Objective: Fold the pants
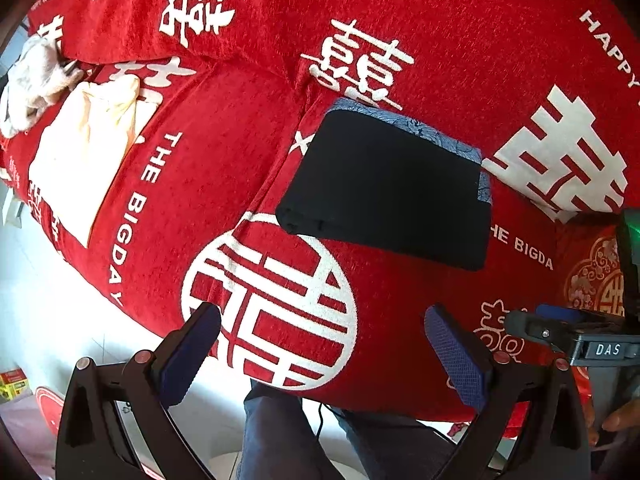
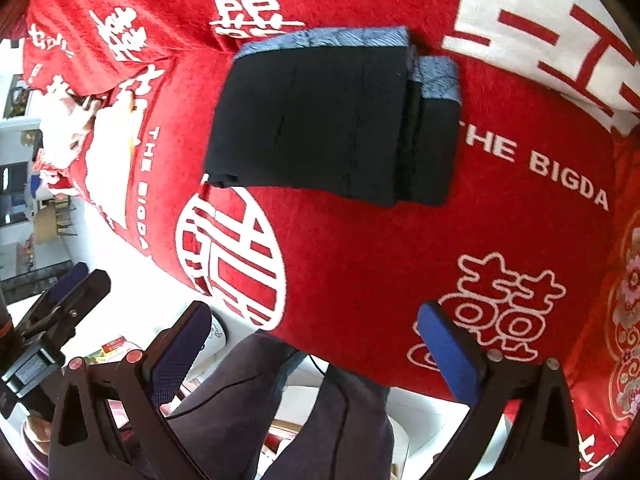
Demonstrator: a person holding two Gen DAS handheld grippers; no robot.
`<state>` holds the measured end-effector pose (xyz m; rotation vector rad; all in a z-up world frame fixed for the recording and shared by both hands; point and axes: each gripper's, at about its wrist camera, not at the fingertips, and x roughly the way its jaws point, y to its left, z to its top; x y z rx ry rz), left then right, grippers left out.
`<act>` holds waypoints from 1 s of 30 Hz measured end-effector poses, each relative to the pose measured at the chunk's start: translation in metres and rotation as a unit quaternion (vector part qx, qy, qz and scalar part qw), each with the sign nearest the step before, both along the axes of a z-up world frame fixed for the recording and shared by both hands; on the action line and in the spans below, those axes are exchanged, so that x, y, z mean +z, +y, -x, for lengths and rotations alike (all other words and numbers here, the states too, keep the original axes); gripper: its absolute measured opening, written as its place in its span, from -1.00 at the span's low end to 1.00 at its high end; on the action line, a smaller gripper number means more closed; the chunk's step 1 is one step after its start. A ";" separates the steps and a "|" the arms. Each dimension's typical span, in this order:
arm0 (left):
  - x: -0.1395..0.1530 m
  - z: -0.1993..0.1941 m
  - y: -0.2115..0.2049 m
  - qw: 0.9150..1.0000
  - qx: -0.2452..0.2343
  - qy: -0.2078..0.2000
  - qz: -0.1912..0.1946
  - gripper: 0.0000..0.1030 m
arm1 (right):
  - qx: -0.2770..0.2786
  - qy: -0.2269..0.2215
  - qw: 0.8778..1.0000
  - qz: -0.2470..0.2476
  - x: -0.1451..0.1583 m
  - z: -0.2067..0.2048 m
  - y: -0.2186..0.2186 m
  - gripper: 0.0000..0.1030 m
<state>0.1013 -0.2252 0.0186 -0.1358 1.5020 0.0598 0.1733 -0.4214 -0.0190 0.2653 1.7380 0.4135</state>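
Nearest the lens in the left wrist view, the left hand-held gripper (image 1: 322, 344) has its jaws spread wide w/ nothing between them; blue textured pads (image 1: 456, 356) face inward. Below it, the person's legs (image 1: 280, 432) in dark grey trousers stand at the bed edge. At right, part of the right hand-held gripper (image 1: 560, 330) shows, w/ a small label reading "DAS" (image 1: 608, 349).

In the right wrist view, the right hand-held gripper is likewise wide open & empty, hovering over the near edge of the red blanket (image 2: 360, 280) that covers the bed.

Blanket print, near to far: a white circle w/ a double-happiness character (image 1: 268, 300), then "THE BIGDAY" (image 1: 140, 216) running along the left & "THE BIGDA" (image 2: 536, 168) cut off at right, more white double-happiness characters beyond, & "HAPPY" (image 1: 612, 48) at far right edge.

The pants (image 1: 384, 188), black, lie folded into a compact rectangle mid-blanket, well apart from both grippers. They rest on a blue-grey patterned garment (image 2: 328, 38) whose edge shows along the far & right sides.

Farther left, a cream folded garment (image 1: 84, 152) lies flat, & beyond it a pale crumpled cloth (image 1: 32, 80) at the bed's far left corner.
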 end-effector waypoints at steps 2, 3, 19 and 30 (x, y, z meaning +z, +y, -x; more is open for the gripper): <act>0.001 0.000 -0.002 1.000 -0.004 0.000 -0.012 0.98 | -0.003 0.001 1.000 0.006 -0.002 0.000 -0.004 1.00; 0.001 -0.001 -0.002 1.000 -0.005 0.000 -0.019 0.98 | -0.006 0.001 1.000 0.009 -0.002 0.001 -0.006 1.00; -0.012 0.001 0.004 0.998 -0.021 0.010 -0.051 0.98 | -0.064 -0.023 0.998 0.003 -0.012 0.015 -0.034 1.00; -0.070 -0.033 -0.018 0.991 -0.122 0.029 -0.043 0.98 | -0.148 -0.024 0.989 -0.003 -0.041 0.038 -0.063 1.00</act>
